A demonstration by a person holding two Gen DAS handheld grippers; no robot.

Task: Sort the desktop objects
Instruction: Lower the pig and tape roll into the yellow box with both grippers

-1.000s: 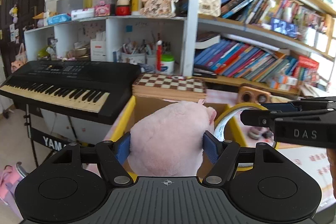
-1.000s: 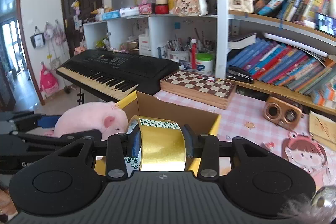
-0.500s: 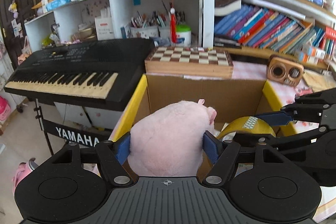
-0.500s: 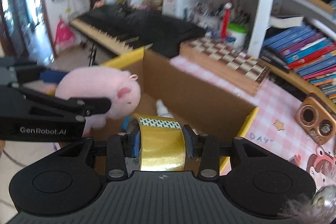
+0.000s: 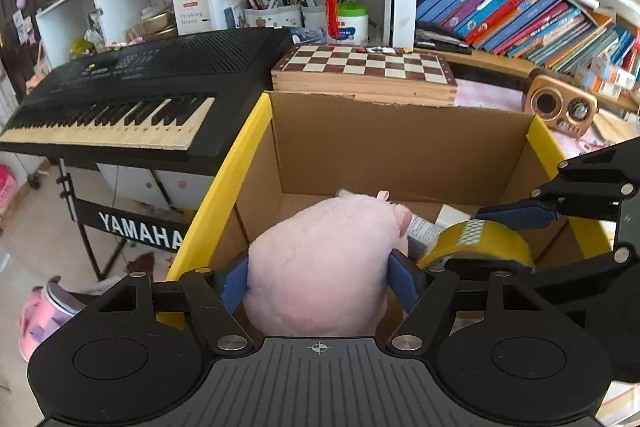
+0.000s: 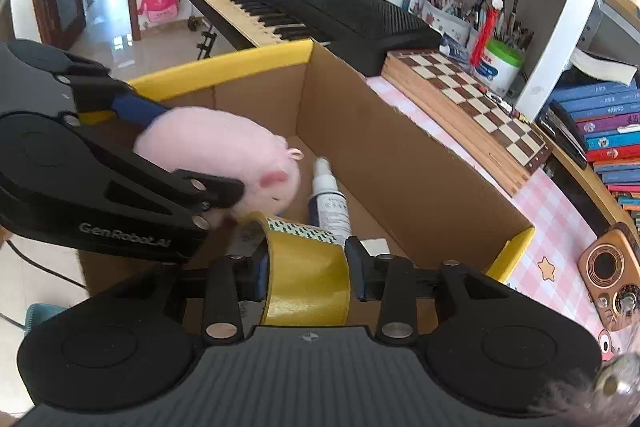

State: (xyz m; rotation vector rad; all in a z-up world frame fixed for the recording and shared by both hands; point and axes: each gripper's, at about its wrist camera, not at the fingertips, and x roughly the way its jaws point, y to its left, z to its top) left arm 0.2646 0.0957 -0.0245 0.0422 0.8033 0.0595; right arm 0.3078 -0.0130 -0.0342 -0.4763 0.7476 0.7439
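Both hand-held grippers have dropped from above the rim into the mouth of the cardboard box (image 5: 400, 147), so each load now hangs inside its walls and the placing step looks close to release.

The left hand-held gripper (image 5: 320, 279) holds the pink plush pig (image 5: 324, 259) between its blue pads, jaws set fairly wide and easing open a little, though the pads press the fur. The right hand-held gripper (image 6: 306, 269) is clamped narrow on the gold tape roll (image 6: 306, 283), which sits upright between its pads.

Seen from the right one, the pig hangs just ahead and to the left, touching or nearly touching the roll. Ahead of the roll a white spray bottle (image 6: 328, 199) lies on the box floor. Beyond the far wall, a chessboard (image 5: 360, 67) rests on the desk (image 6: 552, 227).
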